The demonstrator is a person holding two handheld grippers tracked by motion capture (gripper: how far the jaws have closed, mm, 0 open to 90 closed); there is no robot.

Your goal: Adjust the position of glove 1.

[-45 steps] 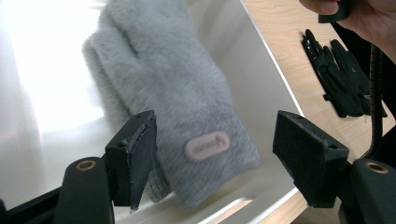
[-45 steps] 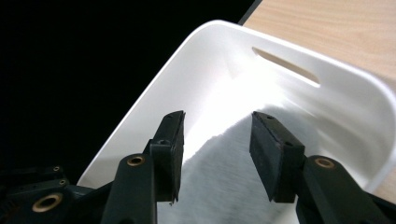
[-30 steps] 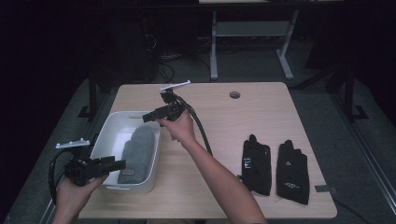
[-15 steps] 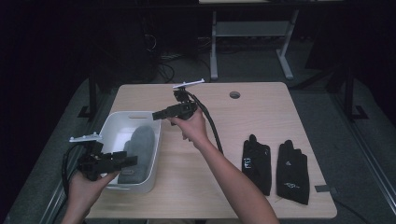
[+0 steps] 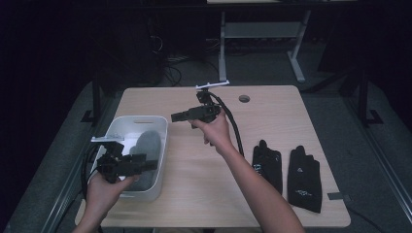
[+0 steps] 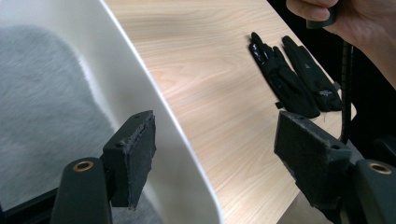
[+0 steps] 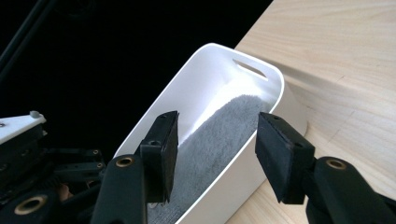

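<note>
A white bin point(image 5: 163, 145) stands at the table's left with a grey fuzzy cloth point(image 5: 145, 143) lying inside. My left gripper point(image 5: 145, 163) hovers over the bin's near right corner, open, its pads straddling the bin's rim point(image 6: 154, 93) without touching it. My right gripper point(image 5: 176, 116) is held above the table's middle and points left toward the bin point(image 7: 243, 49) and the grey cloth point(image 7: 219, 135). Its jaws have just been opening and nothing is between them. Two black gloves point(image 5: 267, 165) point(image 5: 303, 177) lie flat at the near right.
A round cable hole point(image 5: 244, 98) sits near the table's far edge. A small grey tag point(image 5: 337, 196) lies by the right glove. The right gripper's cable point(image 5: 235, 131) trails along the forearm. A desk frame point(image 5: 296, 53) stands in the dark beyond.
Both hands have shifted to the right in the high view. The left gripper came over the bin's near corner, and the right gripper drew away from the bin.
</note>
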